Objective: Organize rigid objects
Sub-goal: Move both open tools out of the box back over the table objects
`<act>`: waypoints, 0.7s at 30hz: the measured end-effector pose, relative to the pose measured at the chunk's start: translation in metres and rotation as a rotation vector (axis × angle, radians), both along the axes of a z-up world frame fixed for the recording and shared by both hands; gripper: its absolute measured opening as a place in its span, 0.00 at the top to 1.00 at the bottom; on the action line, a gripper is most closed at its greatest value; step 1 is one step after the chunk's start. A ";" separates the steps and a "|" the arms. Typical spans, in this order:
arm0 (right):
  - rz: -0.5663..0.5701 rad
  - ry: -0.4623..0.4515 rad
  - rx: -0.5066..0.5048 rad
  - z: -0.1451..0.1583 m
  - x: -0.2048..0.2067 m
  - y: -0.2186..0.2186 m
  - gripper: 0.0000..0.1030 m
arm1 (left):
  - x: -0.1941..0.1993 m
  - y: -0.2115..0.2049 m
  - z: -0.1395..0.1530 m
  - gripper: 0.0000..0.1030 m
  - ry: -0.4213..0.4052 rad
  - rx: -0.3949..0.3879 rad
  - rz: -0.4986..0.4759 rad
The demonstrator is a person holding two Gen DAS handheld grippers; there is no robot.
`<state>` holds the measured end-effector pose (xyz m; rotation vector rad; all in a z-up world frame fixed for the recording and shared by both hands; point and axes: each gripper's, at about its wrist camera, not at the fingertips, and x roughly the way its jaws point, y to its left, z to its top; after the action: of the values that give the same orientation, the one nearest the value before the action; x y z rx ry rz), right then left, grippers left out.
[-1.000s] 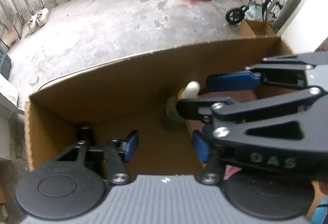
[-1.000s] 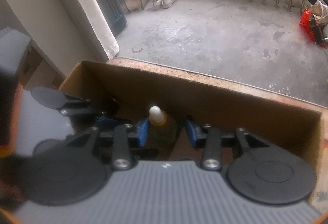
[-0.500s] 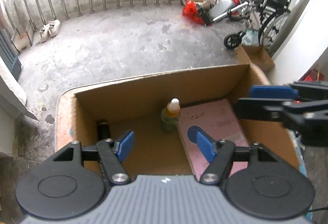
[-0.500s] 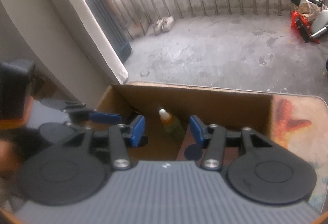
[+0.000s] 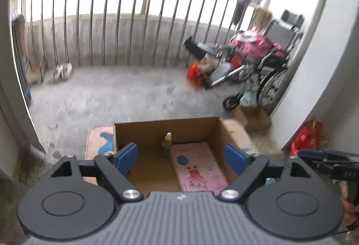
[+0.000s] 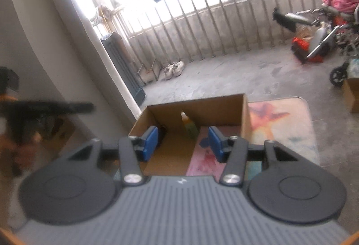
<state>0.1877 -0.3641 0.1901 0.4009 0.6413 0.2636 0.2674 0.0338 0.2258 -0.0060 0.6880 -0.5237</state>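
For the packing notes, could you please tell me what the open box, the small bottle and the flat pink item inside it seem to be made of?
Box: brown corrugated cardboard, matte, with thin raw wall edges.
Small bottle: probably plastic, with a translucent yellow-green body and a pale opaque cap.
Flat pink item: seemingly printed paper or card, flat and matte; blur leaves it open.

Both grippers hang empty; left gripper (image 5: 181,155) jaws are opening wide, right gripper (image 6: 182,140) at 3 o'clock, half-spread.
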 end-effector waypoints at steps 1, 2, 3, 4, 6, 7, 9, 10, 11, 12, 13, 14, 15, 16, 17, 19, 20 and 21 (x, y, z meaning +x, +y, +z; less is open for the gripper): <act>-0.005 -0.014 -0.007 0.002 -0.019 -0.001 0.51 | -0.019 0.004 0.002 0.10 -0.031 -0.002 -0.010; -0.009 -0.028 -0.010 0.002 -0.039 -0.001 0.50 | -0.039 0.008 0.001 0.09 -0.060 -0.004 -0.022; -0.014 -0.043 -0.009 0.001 -0.061 0.002 0.49 | -0.056 0.012 -0.003 0.08 -0.080 -0.008 -0.030; -0.015 -0.056 -0.002 -0.002 -0.079 0.003 0.48 | -0.074 0.016 -0.010 0.08 -0.093 -0.016 -0.033; -0.015 -0.083 0.032 -0.010 -0.118 0.007 0.46 | -0.109 0.021 -0.029 0.08 -0.104 -0.022 -0.030; -0.016 -0.086 0.052 -0.017 -0.134 0.008 0.45 | -0.127 0.024 -0.044 0.08 -0.115 -0.027 -0.022; -0.023 -0.082 0.088 -0.033 -0.163 0.017 0.45 | -0.152 0.022 -0.071 0.08 -0.121 -0.004 -0.013; -0.020 -0.073 0.108 -0.042 -0.175 0.020 0.45 | -0.161 0.020 -0.085 0.08 -0.118 0.006 -0.009; -0.018 -0.061 0.123 -0.051 -0.183 0.028 0.45 | -0.170 0.017 -0.101 0.08 -0.105 0.013 -0.005; -0.016 -0.045 0.140 -0.061 -0.191 0.034 0.45 | -0.178 0.012 -0.116 0.08 -0.094 0.024 -0.009; -0.002 -0.033 0.151 -0.070 -0.197 0.041 0.45 | -0.184 0.013 -0.128 0.08 -0.092 0.036 -0.009; 0.011 -0.021 0.154 -0.078 -0.199 0.052 0.45 | -0.192 0.006 -0.144 0.08 -0.102 0.062 -0.008; 0.021 -0.005 0.148 -0.086 -0.200 0.060 0.45 | -0.198 0.001 -0.157 0.08 -0.114 0.083 -0.015; 0.033 0.008 0.134 -0.092 -0.201 0.070 0.45 | -0.203 -0.004 -0.167 0.08 -0.117 0.103 -0.024; 0.049 0.022 0.121 -0.100 -0.200 0.079 0.45 | -0.207 -0.013 -0.181 0.09 -0.118 0.137 -0.032; 0.079 0.064 0.104 -0.115 -0.195 0.096 0.45 | -0.212 -0.024 -0.201 0.09 -0.125 0.179 -0.051; 0.098 0.079 0.101 -0.120 -0.189 0.102 0.45 | -0.213 -0.031 -0.211 0.09 -0.122 0.204 -0.062; 0.117 0.093 0.099 -0.128 -0.184 0.109 0.45 | -0.213 -0.038 -0.219 0.10 -0.113 0.223 -0.072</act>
<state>0.0041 -0.2554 0.0625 0.4735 0.7464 0.3909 0.0541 -0.0039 0.0065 0.2564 0.6347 -0.5099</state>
